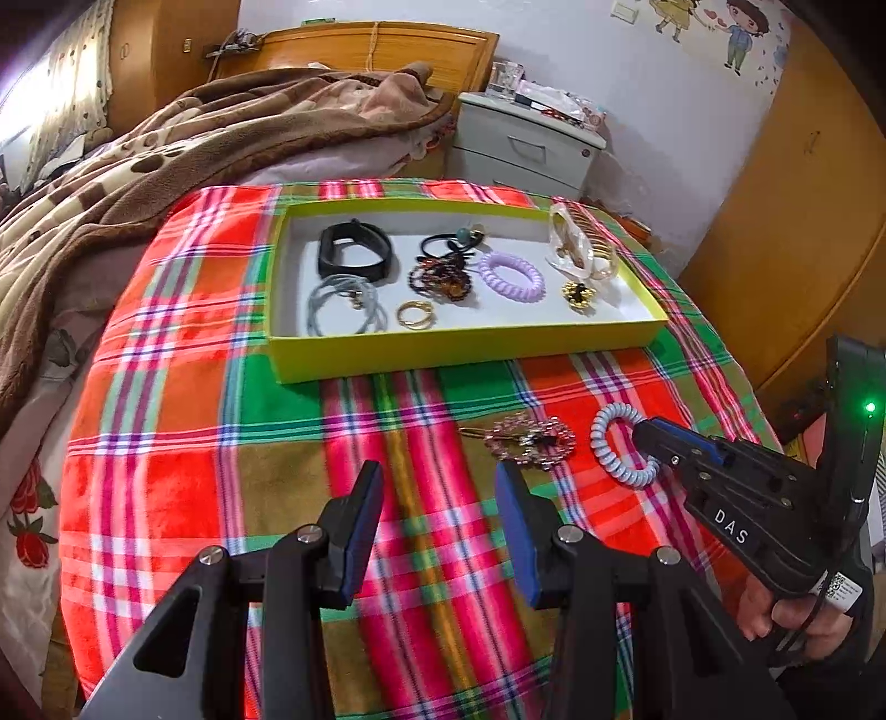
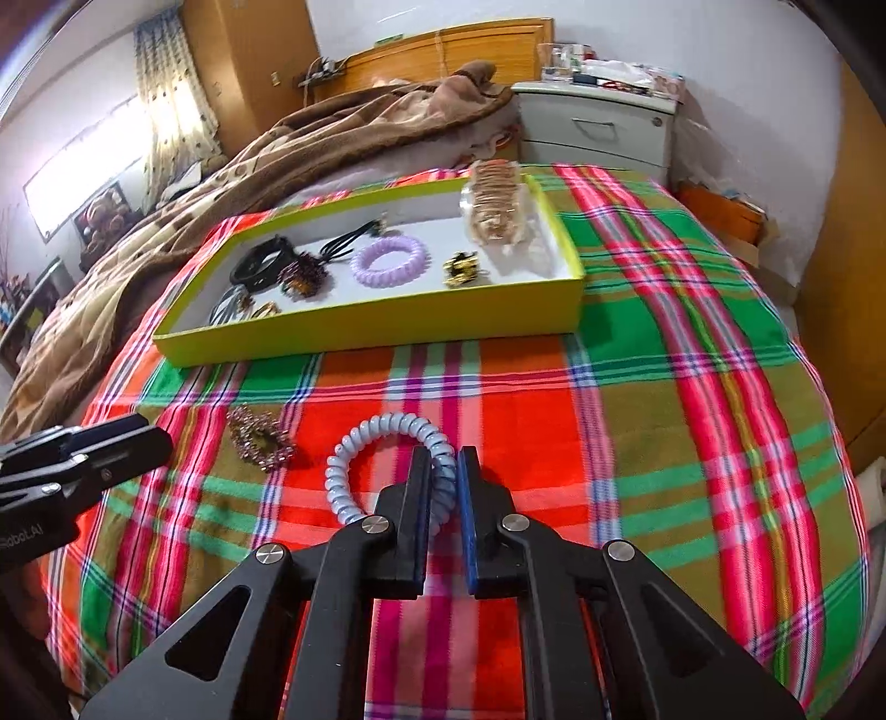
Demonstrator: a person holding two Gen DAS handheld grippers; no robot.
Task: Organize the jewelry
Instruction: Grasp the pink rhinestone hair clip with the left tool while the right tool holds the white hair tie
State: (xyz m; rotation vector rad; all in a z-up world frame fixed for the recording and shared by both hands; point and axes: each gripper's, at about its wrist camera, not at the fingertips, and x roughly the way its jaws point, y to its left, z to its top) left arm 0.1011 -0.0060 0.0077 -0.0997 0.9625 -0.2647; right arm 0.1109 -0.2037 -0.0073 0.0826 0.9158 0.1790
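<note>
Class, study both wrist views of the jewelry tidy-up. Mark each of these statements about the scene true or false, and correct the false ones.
1. The right hand-held gripper is closed on the blue coil band. True.
2. The left hand-held gripper holds the pink beaded bracelet. False: it is open and empty.
3. The purple coil band lies inside the yellow box. True.
4. The black wristband lies on the plaid cloth. False: it is in the box.

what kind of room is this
Most likely a bedroom: a bed with a rumpled brown blanket and wooden headboard, plus a white nightstand beside it.
</note>
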